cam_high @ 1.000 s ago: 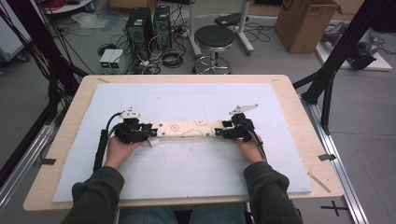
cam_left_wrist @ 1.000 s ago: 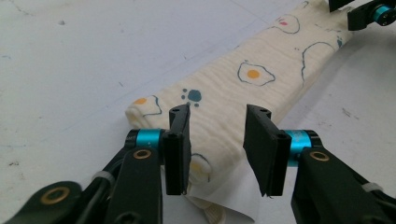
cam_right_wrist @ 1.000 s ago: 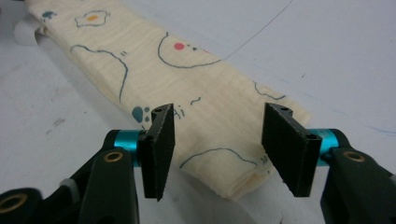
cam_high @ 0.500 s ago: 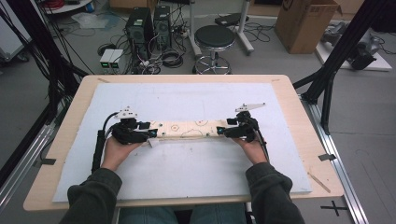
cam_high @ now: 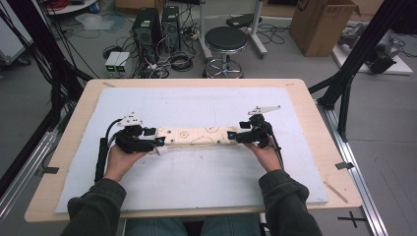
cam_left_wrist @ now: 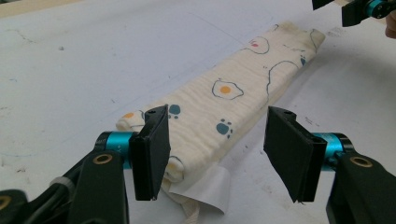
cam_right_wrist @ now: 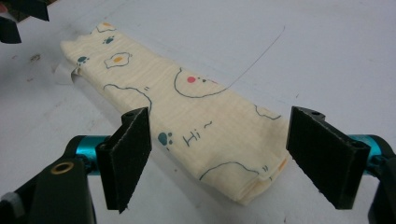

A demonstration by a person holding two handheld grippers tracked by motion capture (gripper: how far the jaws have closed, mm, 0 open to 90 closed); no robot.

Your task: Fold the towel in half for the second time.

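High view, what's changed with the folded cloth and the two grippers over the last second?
Both grippers have just been opening. The left gripper and the right gripper now stand open, fingers apart, each straddling one end of the folded cream cloth with fried-egg and paw prints, no longer pressing it. The cloth lies flat on the white mat. Cloth, hands and table look to be in the same place as before.
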